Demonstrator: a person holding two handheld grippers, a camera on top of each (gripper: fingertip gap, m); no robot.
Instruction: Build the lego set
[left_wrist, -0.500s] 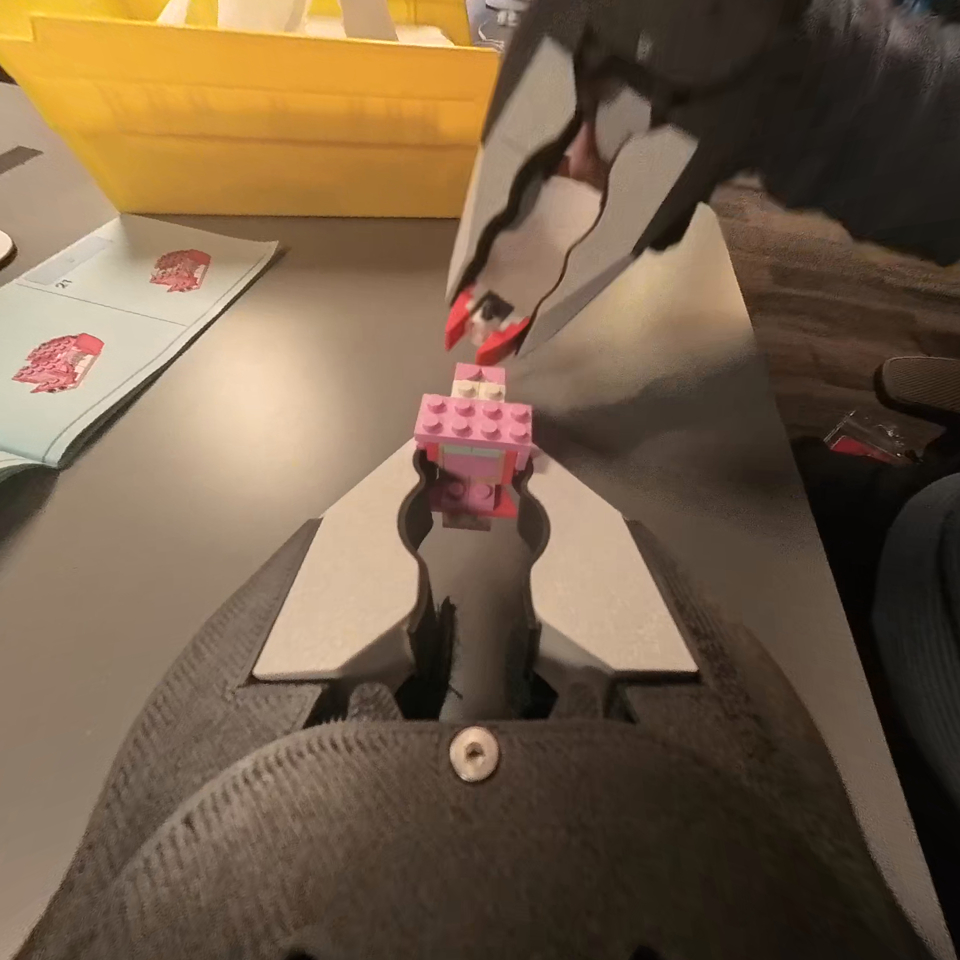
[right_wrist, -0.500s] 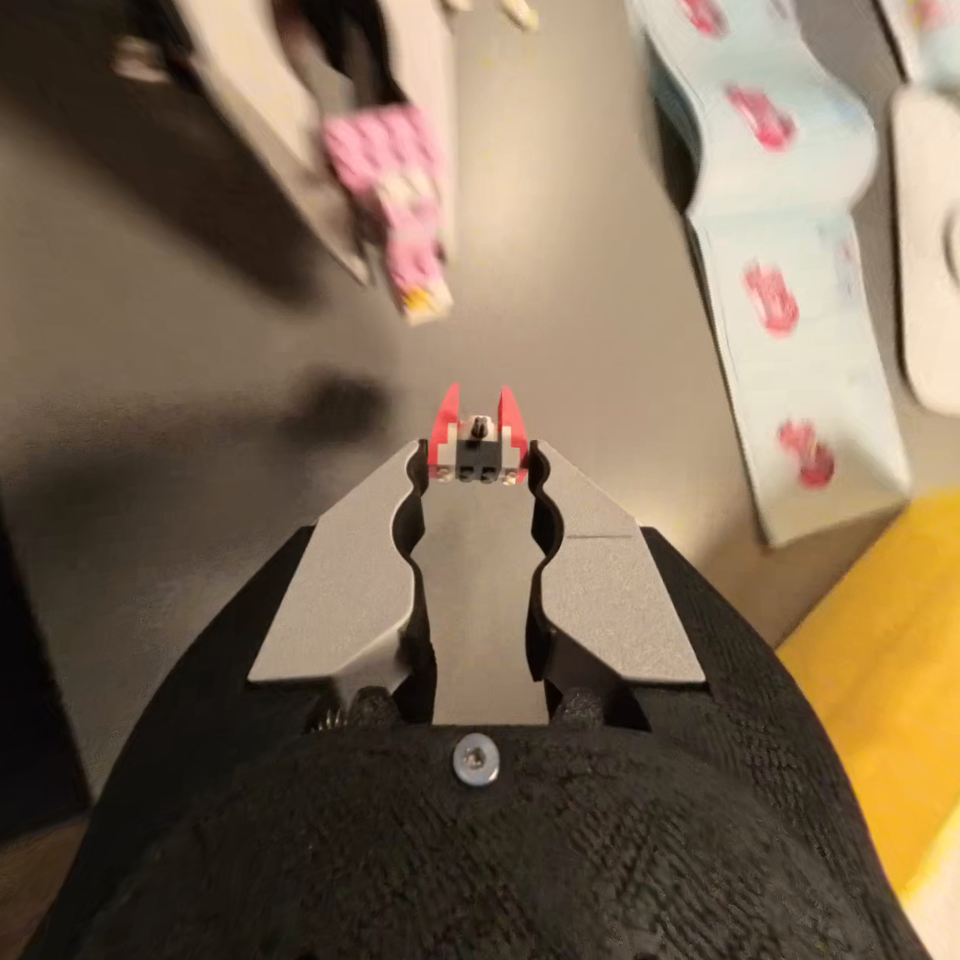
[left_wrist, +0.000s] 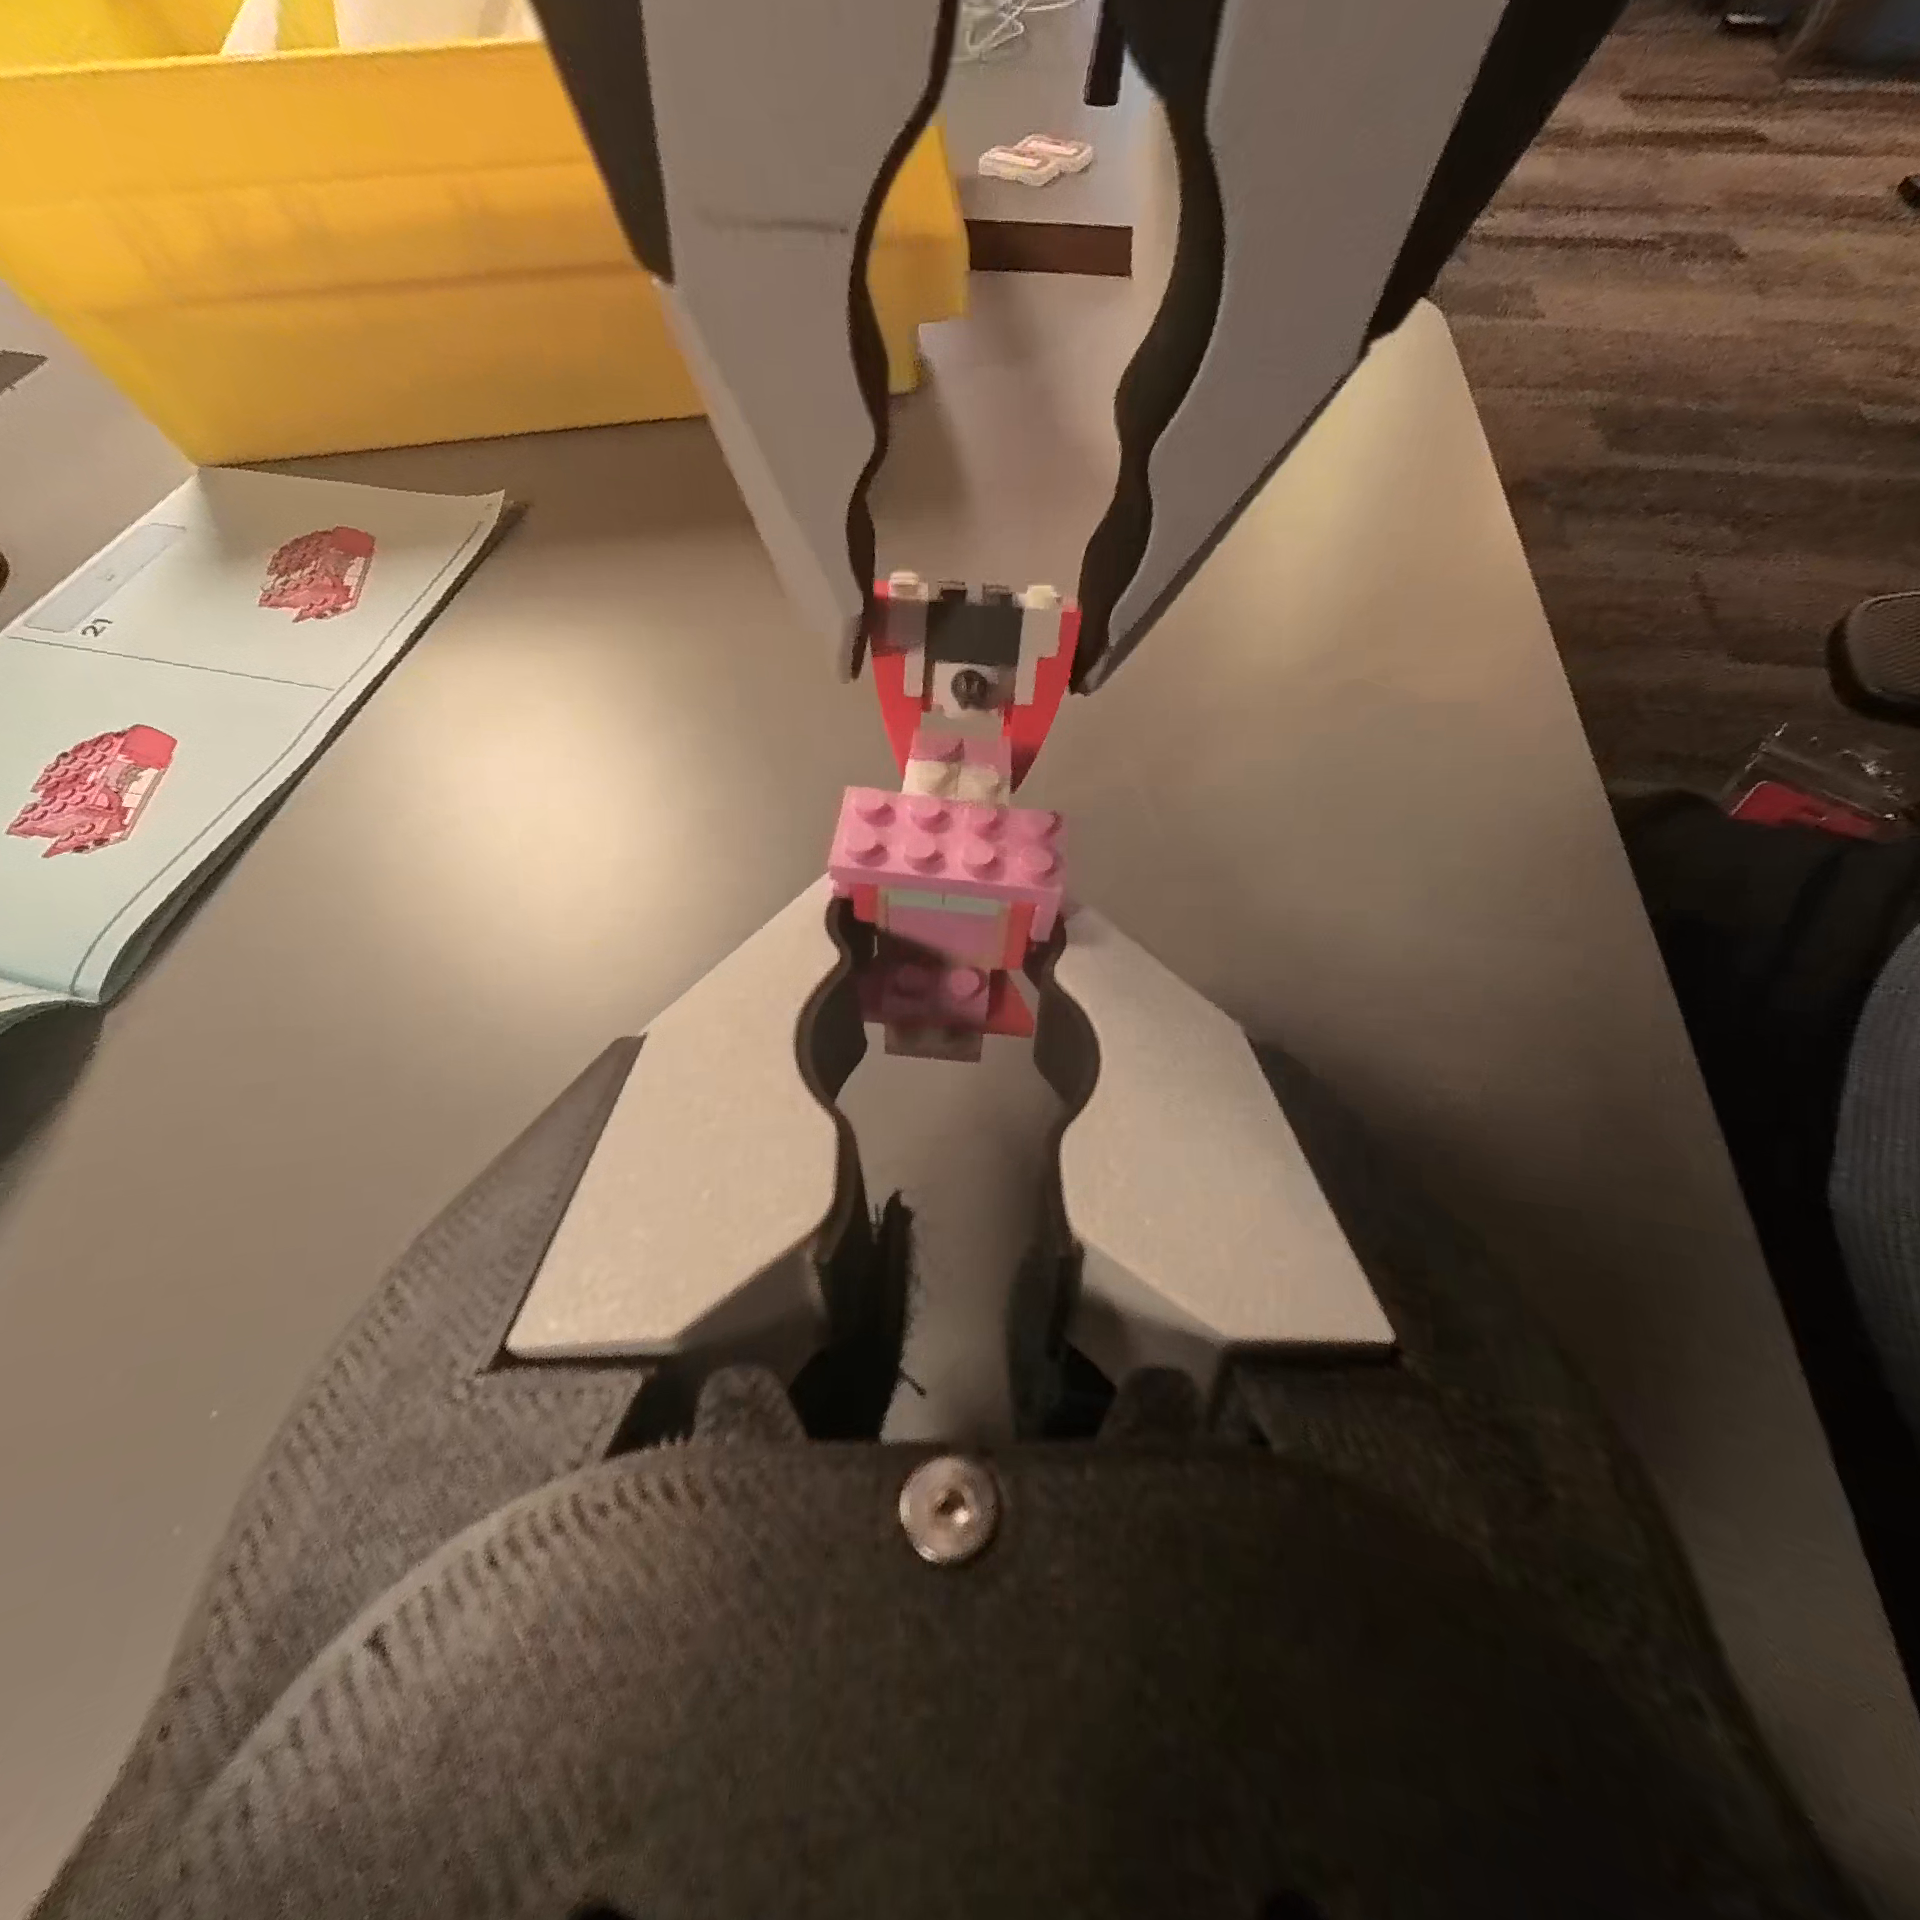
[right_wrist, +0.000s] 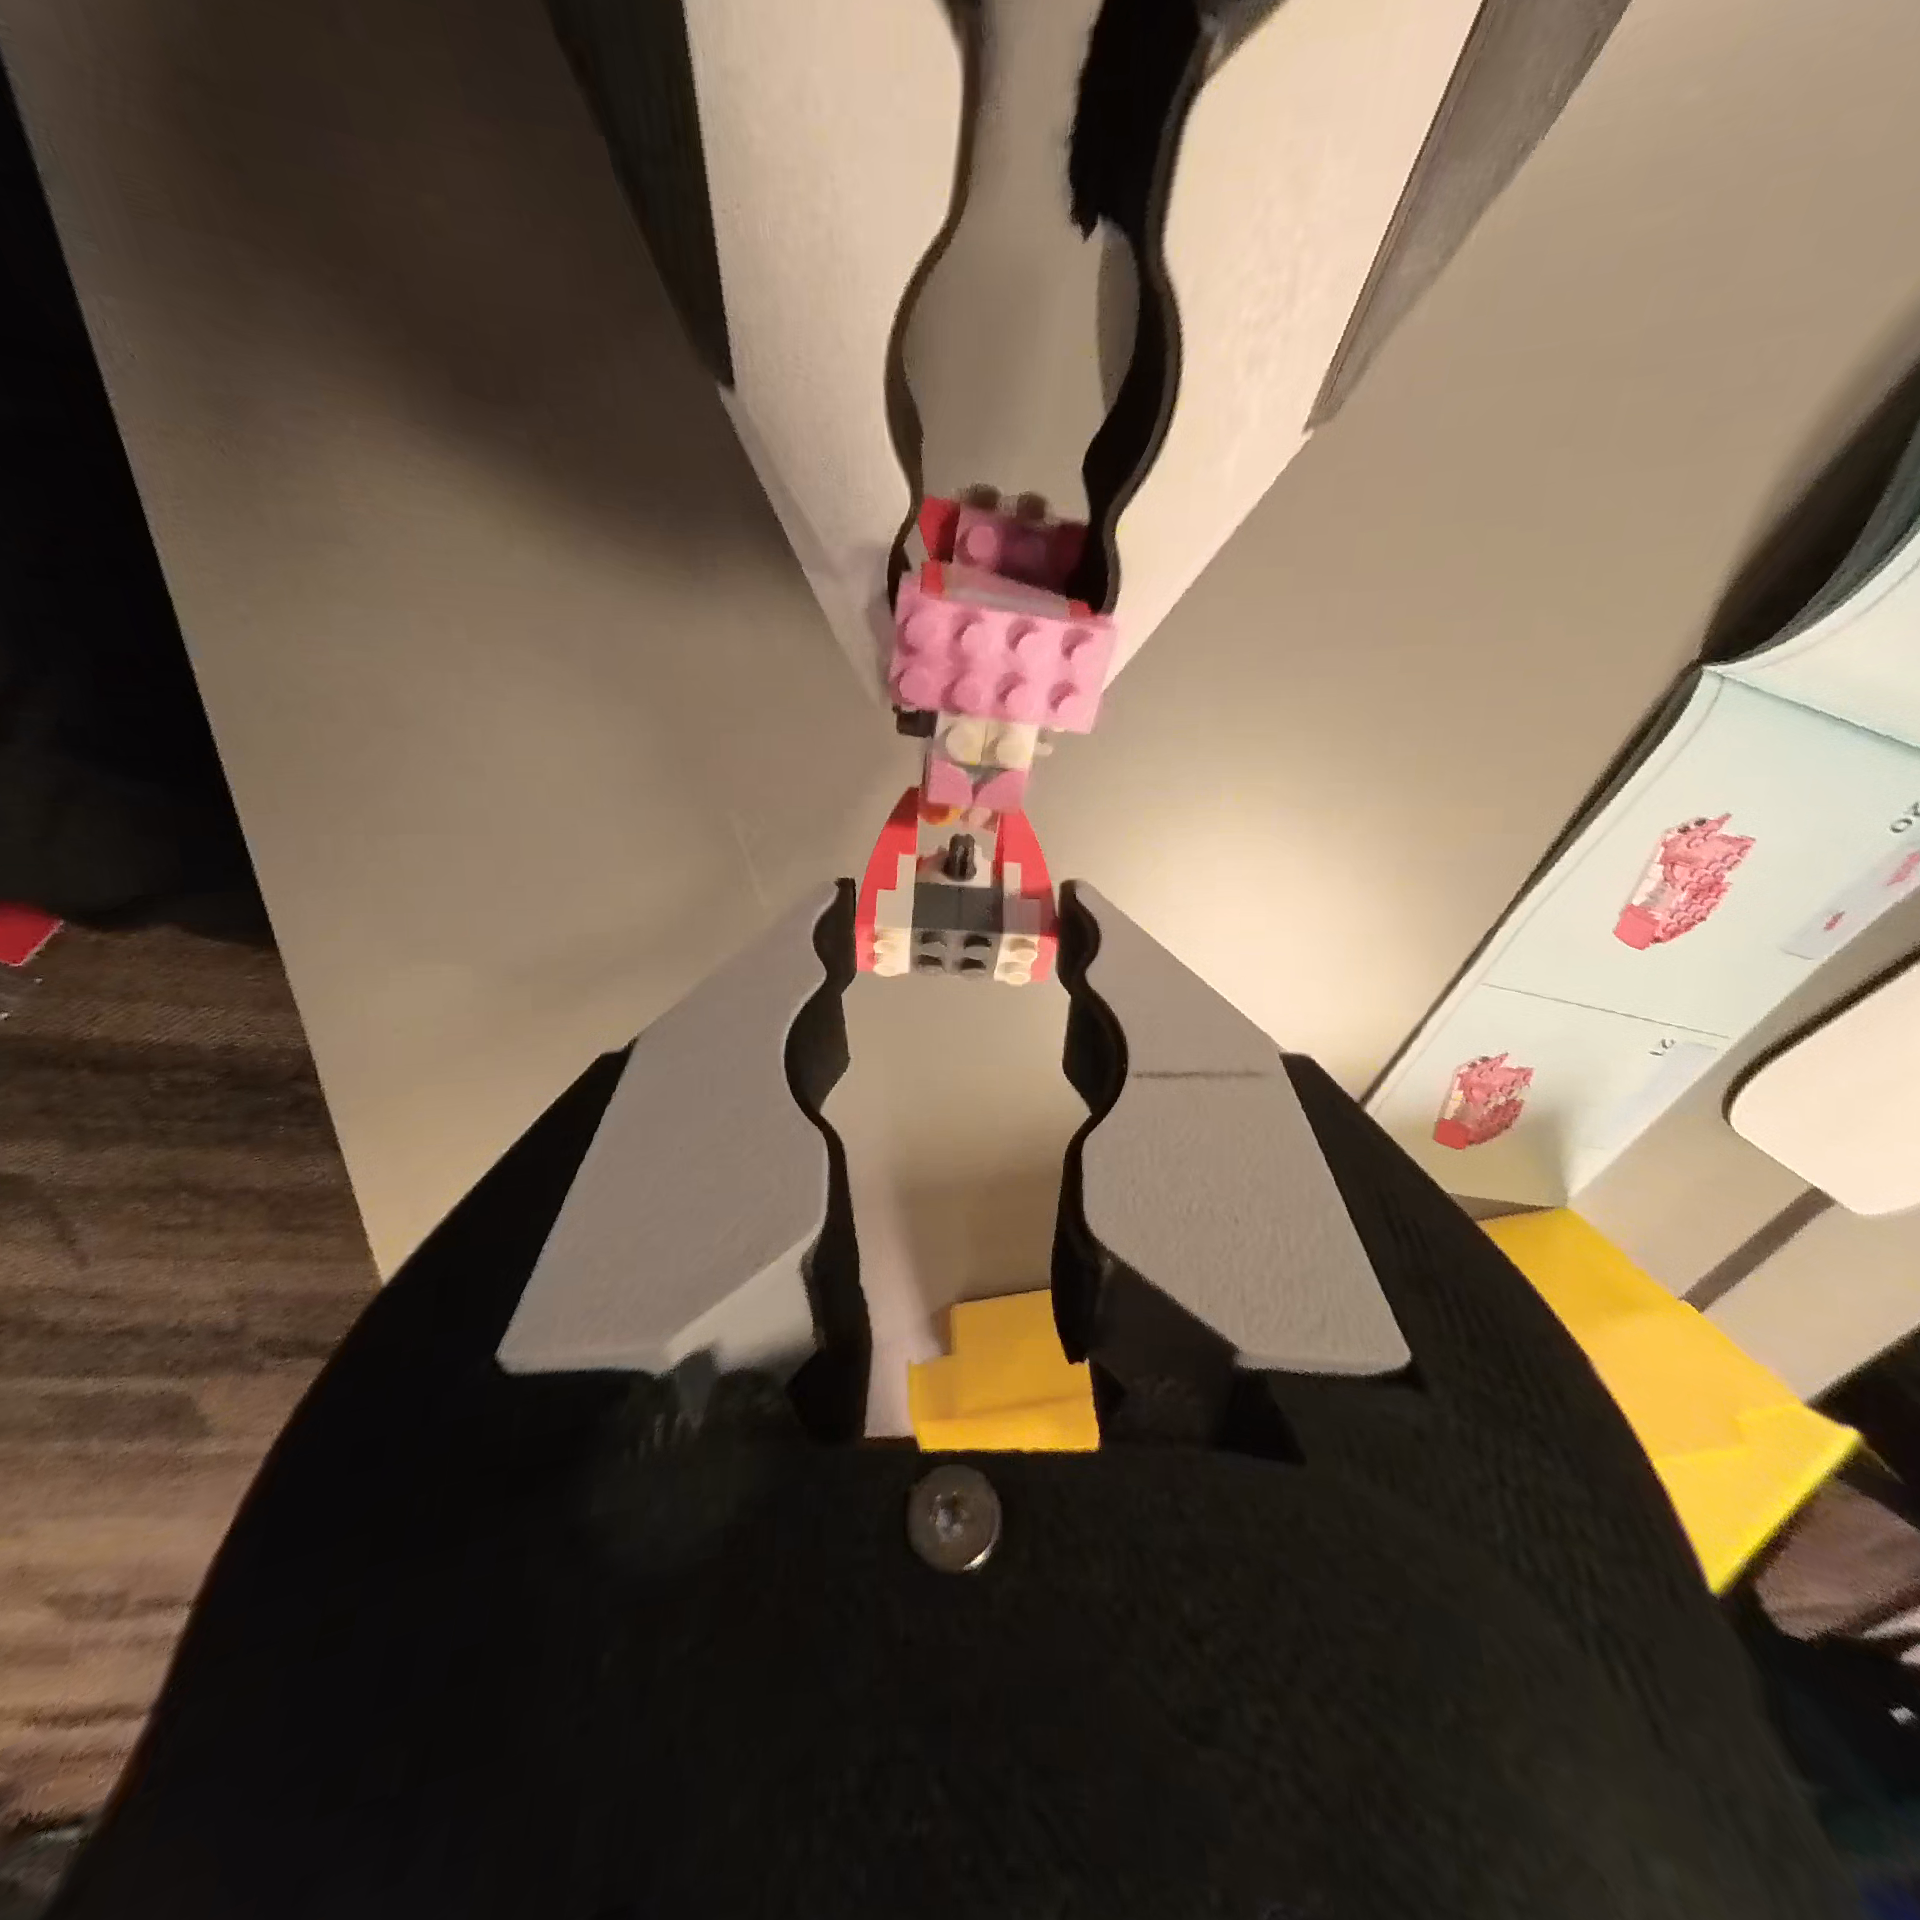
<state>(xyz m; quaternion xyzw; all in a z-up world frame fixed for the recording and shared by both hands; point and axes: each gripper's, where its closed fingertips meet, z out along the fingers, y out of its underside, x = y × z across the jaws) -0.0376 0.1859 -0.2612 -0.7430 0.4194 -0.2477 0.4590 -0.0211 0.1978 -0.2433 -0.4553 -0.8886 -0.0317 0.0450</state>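
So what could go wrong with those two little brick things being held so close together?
The red and grey brick piece is pinched only at the tips of the right hand-held gripper, so it might twist or pop out when pushed. The pink brick build, held by the left hand-held gripper above the table, has a narrow end, which might snap off if they meet crooked.

You have two grippers in view: the left gripper (left_wrist: 951, 935) and the right gripper (right_wrist: 961, 935). Between them are two brick assemblies, one pink brick assembly (left_wrist: 951, 862) and one red, grey and white brick assembly (right_wrist: 961, 925). You also have one yellow bin (left_wrist: 312, 229), one open instruction booklet (left_wrist: 208, 665), and one tabletop (left_wrist: 468, 935).
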